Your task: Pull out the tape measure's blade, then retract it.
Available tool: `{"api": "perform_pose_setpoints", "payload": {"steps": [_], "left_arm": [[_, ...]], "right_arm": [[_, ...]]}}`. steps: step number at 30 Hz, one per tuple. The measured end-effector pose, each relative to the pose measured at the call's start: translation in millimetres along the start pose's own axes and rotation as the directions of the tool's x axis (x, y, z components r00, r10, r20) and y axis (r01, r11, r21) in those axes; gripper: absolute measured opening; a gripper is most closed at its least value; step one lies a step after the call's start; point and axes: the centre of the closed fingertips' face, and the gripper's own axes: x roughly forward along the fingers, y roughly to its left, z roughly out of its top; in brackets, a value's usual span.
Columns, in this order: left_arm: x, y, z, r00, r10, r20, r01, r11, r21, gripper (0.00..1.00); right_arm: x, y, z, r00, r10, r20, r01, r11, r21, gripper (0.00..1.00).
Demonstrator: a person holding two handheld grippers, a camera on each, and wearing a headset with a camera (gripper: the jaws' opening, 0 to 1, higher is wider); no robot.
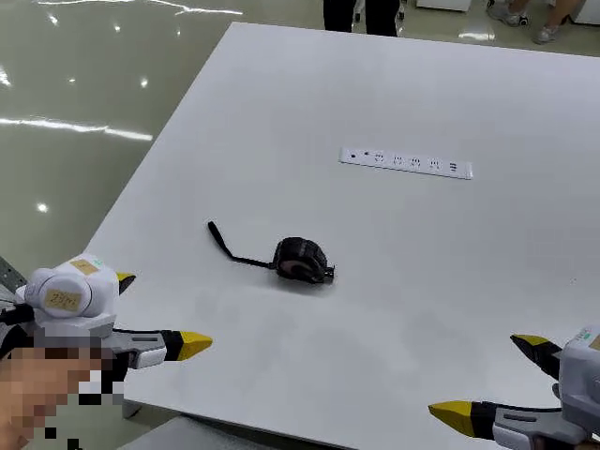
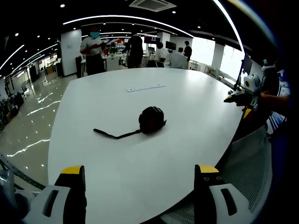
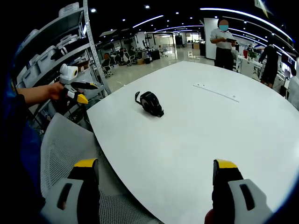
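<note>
1x tape measure (image 1: 301, 260), black, is seen lying on the white table (image 1: 394, 84), approx. mid-width and toward the near half. Its wrist strap (image 1: 230, 246) is laid out from the case to the left and slightly away in the head view, so the long axis of case + strap runs roughly left-right across the table. A small tab is seen at the case's right end, pointing right and a bit toward the person; finer detail can't be made out.

Counted: 1 tape measure, 1 strap, 1 table, 1 power strip (image 1: 405, 162) (flat, white, well beyond the tape measure), 2 grippers.

The left gripper (image 1: 164, 311) is held at the table's near-left edge and the right gripper (image 1: 485, 375) at the near-right edge. Both are spread wide w/ nothing between the yellow-tipped jaws. The tape measure is placed ahead of and between the two, well apart from both, nearer the left one. In each gripper view it is seen up-centre, beyond the jaw tips, untouched.
</note>
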Motion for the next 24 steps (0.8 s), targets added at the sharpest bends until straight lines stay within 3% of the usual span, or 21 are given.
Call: {"api": "perform_pose_setpoints", "payload": {"steps": [6,14,24], "left_arm": [[-4.5,3.6,-3.5,1.0,-0.004,-0.001,0.004,1.0,0.019,0.93],[-5.9,4.3,4.9,1.0,-0.006,0.006,0.006,1.0,0.022,0.93],[14.3,2.1,19.6,0.9997,-0.024,0.001,0.024,0.999,0.03,0.92]], "right_arm": [[2.7,2.3,1.6,1.0,0.008,0.001,-0.008,1.0,-0.008,0.99],[5.9,-4.4,7.2,0.9998,0.018,-0.012,-0.019,1.0,-0.017,0.98],[13.5,-16.4,19.8,0.999,0.038,-0.022,-0.038,0.999,-0.037,0.97]]}}
